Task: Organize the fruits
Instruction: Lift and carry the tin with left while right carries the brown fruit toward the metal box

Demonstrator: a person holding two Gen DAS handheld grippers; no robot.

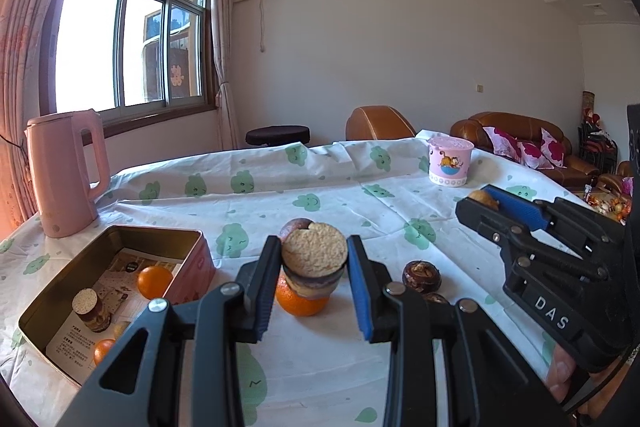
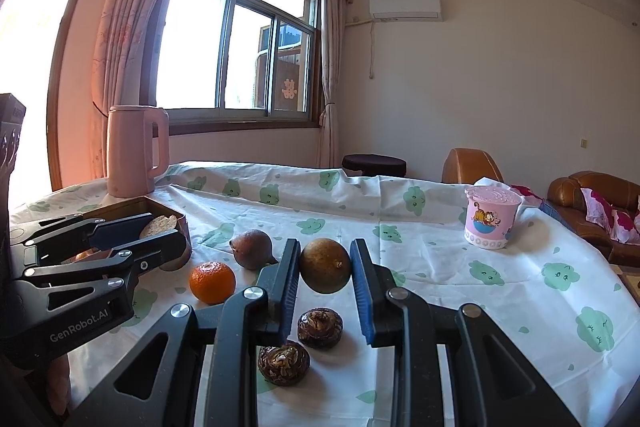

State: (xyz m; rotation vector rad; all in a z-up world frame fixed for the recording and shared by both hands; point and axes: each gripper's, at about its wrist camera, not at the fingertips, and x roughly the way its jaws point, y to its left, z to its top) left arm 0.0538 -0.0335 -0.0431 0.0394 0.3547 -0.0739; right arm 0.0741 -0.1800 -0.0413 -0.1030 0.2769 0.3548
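Lower centre of the left wrist view: left gripper (image 1: 314, 283) closed on a short brown sugarcane segment with a pale, grainy cut face (image 1: 314, 253), blue pads pressing its sides, cut end turned toward the lens, long axis running roughly along the fingers. Just below and behind it, on the cloth, a round orange mandarin (image 1: 301, 301). To the lower left, near, the open rectangular pink tin with a gold interior (image 1: 192, 259), already holding another cane piece (image 1: 90, 309) and two mandarins; held piece therefore right of the tin, so a leftward carry looks called for. Lower centre of the right wrist view: right gripper (image 2: 325, 281) clamped on a round, dull brown-green fruit (image 2: 325, 265), raised clear of two dark ridged water chestnuts (image 2: 320, 323) lying on the white, green-cloud-printed tablecloth (image 2: 440, 259). Tin far left there, behind the left gripper; left hand judged nearer. Both grippers tipped slightly downward. Farther back, pink kettle (image 1: 66, 175) and pink lidded cup (image 1: 450, 163).
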